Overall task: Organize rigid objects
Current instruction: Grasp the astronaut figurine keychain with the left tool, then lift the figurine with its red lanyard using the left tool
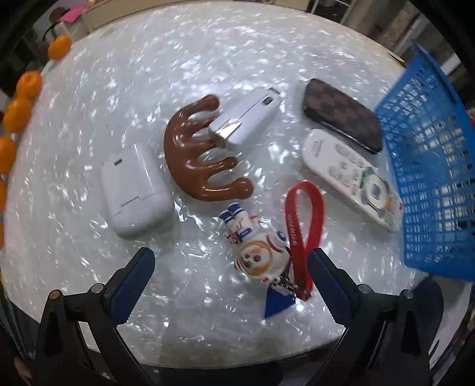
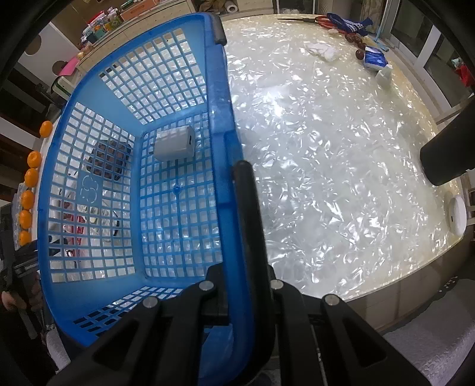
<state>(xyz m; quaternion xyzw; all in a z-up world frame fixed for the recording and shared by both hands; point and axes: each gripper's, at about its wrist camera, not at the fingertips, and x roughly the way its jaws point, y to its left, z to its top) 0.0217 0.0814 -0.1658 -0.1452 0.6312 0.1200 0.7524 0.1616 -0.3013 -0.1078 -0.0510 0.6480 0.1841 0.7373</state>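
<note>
In the left wrist view my left gripper (image 1: 231,267) hangs open, pointing down at the table. An astronaut keychain (image 1: 261,249) with a red strap (image 1: 302,219) lies between its fingers, close to the right fingertip (image 1: 320,267) and untouched. Beyond it lie a white case (image 1: 136,193), a brown pronged wooden massager (image 1: 202,151), a white stapler-like device (image 1: 246,118), a brown checkered case (image 1: 341,118) and a white remote (image 1: 353,181). The blue basket (image 1: 430,178) stands at the right. My right gripper (image 2: 234,184) is shut on the side wall of the blue basket (image 2: 219,133), which holds a white charger cube (image 2: 175,142).
Several oranges (image 1: 28,84) line the table's left edge. In the right wrist view, scissors (image 2: 311,20), a blue cloth (image 2: 350,25), crumpled white paper (image 2: 323,50) and a blue packet (image 2: 375,59) sit at the far edge. A dark cylinder (image 2: 445,154) and a white disc (image 2: 457,213) are at the right.
</note>
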